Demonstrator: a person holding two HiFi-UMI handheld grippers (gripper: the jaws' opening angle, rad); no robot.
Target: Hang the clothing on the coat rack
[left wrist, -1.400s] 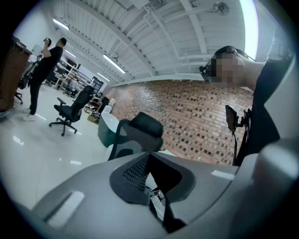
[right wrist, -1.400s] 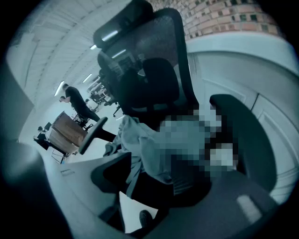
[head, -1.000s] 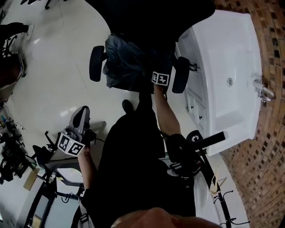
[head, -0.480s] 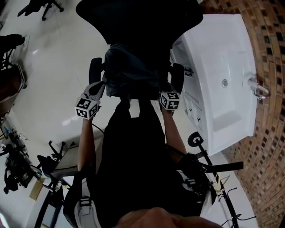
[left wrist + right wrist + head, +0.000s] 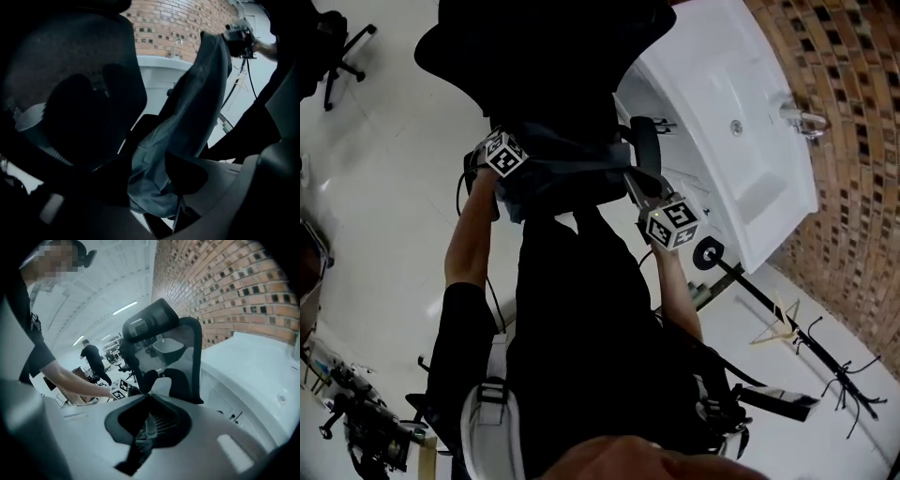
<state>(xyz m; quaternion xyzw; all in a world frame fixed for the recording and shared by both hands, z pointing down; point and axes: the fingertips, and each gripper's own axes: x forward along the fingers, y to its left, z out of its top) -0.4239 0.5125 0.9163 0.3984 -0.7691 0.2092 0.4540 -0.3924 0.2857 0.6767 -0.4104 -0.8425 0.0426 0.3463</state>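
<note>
In the head view both bare forearms reach forward over a black office chair point(image 5: 544, 56). The left gripper point(image 5: 508, 164) is at the chair's left armrest and the right gripper point(image 5: 636, 183) near its right armrest. The grey-blue garment point(image 5: 567, 173) stretches between them across the seat. A white sink unit point(image 5: 722, 122) stands to the right, with a black coat rack point(image 5: 741, 285) near it.

In the left gripper view the jaws are opening. A fold of the garment lies loosely between them, not pressed. The cloth rises from there to the right gripper at the upper right.

In the right gripper view the jaws are nearly together, pinching a fold of cloth.
</note>
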